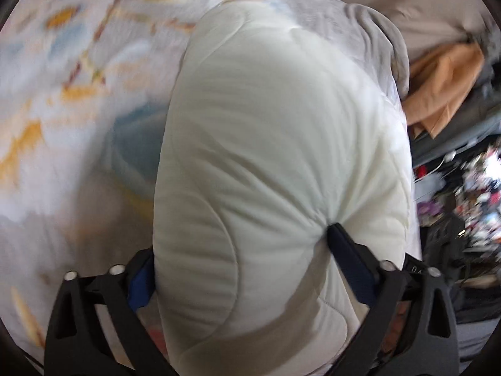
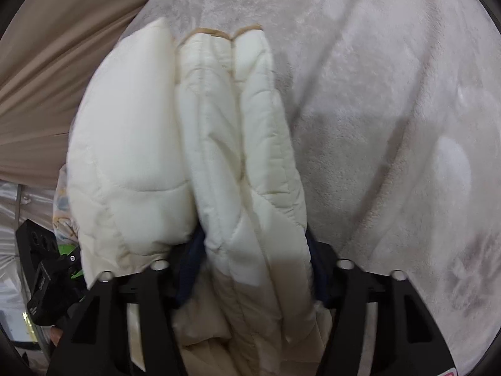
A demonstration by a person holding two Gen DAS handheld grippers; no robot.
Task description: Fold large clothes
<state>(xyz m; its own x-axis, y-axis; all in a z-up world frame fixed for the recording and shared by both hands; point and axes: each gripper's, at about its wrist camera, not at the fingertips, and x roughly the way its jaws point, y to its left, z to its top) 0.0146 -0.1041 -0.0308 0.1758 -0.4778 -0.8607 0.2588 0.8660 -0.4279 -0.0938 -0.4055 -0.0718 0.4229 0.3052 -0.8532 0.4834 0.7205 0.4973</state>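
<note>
A cream quilted puffy jacket (image 1: 275, 144) fills the left wrist view, bulging up between the fingers. My left gripper (image 1: 241, 250) is shut on a thick fold of it; the right fingertip (image 1: 338, 235) presses into the fabric. In the right wrist view the same jacket (image 2: 200, 144) hangs in several stacked folds with tan trim at the far end. My right gripper (image 2: 253, 250) is shut on the folded layers. The jacket is held above a pale fleece blanket (image 2: 375, 109).
A patterned blanket (image 1: 62, 94) with yellow and blue shapes lies to the left. A grey cloth (image 1: 382, 44) and an orange cloth (image 1: 444, 84) lie at the right, with clutter (image 1: 469, 194) beyond. A beige sheet (image 2: 56, 72) and a black device (image 2: 43, 269) are at the left.
</note>
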